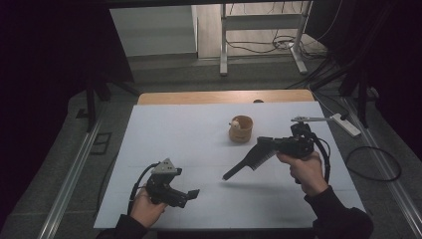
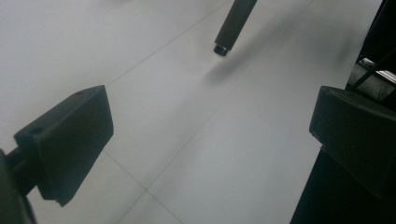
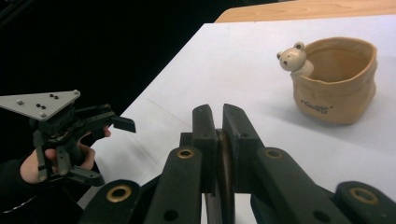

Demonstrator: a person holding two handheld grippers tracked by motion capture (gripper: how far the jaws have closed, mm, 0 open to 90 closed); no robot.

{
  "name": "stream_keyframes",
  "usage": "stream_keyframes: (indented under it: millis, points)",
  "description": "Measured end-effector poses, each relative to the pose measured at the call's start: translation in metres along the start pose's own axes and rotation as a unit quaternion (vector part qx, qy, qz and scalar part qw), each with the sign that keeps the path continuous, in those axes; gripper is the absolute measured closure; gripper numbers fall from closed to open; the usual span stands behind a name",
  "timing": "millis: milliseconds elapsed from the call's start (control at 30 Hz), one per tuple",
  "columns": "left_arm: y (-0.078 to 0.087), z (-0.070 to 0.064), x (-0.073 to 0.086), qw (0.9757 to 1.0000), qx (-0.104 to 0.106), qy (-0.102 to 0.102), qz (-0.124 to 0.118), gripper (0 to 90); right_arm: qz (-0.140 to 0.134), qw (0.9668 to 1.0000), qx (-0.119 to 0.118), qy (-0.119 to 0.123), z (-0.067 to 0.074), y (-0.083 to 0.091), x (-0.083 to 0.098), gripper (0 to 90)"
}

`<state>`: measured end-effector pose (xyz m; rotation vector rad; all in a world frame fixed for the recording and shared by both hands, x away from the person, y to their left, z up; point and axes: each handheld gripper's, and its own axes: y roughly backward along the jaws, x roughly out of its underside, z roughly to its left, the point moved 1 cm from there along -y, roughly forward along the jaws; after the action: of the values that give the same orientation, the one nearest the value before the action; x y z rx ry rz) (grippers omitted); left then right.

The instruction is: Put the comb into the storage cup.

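- Right now the right gripper (image 1: 263, 145) has its 2 jaws clamped tight on the head end of a black brush (image 1: 249, 162); in the right gripper view the jaws stand pressed together with a thin dark strip of the brush (image 3: 219, 163) between them.
- From that grip the brush slants toward 8 o'clock in the high view, its handle tip raised above the white table sheet (image 1: 199, 134), with a shadow under it.
- Meanwhile the left gripper (image 1: 191, 193) has its jaws spread wide with nothing between them; in the left gripper view bare sheet lies between the 2 black pads (image 2: 70, 140).
- Its jaws point toward 3 o'clock in the high view, and the brush handle tip (image 2: 229, 32) shows at 12 o'clock in its own view, apart from the pads.
- Farther out, a tan bag-shaped cup (image 1: 241, 129) with a small bear figure (image 3: 293, 57) on its rim stands at 10 o'clock from the right gripper, well apart from the left one.
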<state>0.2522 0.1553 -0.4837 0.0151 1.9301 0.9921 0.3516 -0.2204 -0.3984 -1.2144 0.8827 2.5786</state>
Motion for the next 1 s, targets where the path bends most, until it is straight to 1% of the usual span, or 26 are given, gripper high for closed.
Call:
stream_keyframes:
  millis: [133, 233, 333, 433, 600, 867, 1000]
  points:
    - [0.007, 0.002, 0.006, 0.9999, -0.006, 0.009, -0.002, 0.2, -0.004, 1.0, 0.003, -0.001, -0.002, 0.001, -0.001, 84.1]
    - [0.011, 0.003, 0.009, 0.9999, -0.004, 0.008, -0.007, 0.2, -0.006, 0.9999, 0.009, -0.001, -0.003, 0.002, -0.002, 84.1]
    - [0.016, 0.003, 0.013, 0.9999, -0.01, 0.009, -0.011, 0.0, -0.008, 0.9999, 0.013, -0.004, -0.004, 0.004, -0.002, 84.1]
    - [0.021, 0.003, 0.016, 0.9998, -0.016, 0.01, -0.01, 0.0, -0.014, 0.9997, 0.018, 0.001, -0.005, 0.006, -0.003, 84.1]
    - [0.029, 0.005, 0.023, 0.9993, -0.023, 0.022, -0.019, 0.0, -0.022, 0.9994, 0.027, -0.003, -0.011, 0.01, -0.004, 84.1]
    - [0.039, 0.007, 0.03, 0.9987, -0.025, 0.032, -0.032, 0.0, -0.032, 0.9986, 0.041, -0.012, -0.019, 0.016, -0.012, 84.1]
    - [0.045, 0.007, 0.033, 0.9981, -0.035, 0.035, -0.037, 0.0, -0.036, 0.9981, 0.048, -0.016, -0.023, 0.019, -0.017, 84.1]
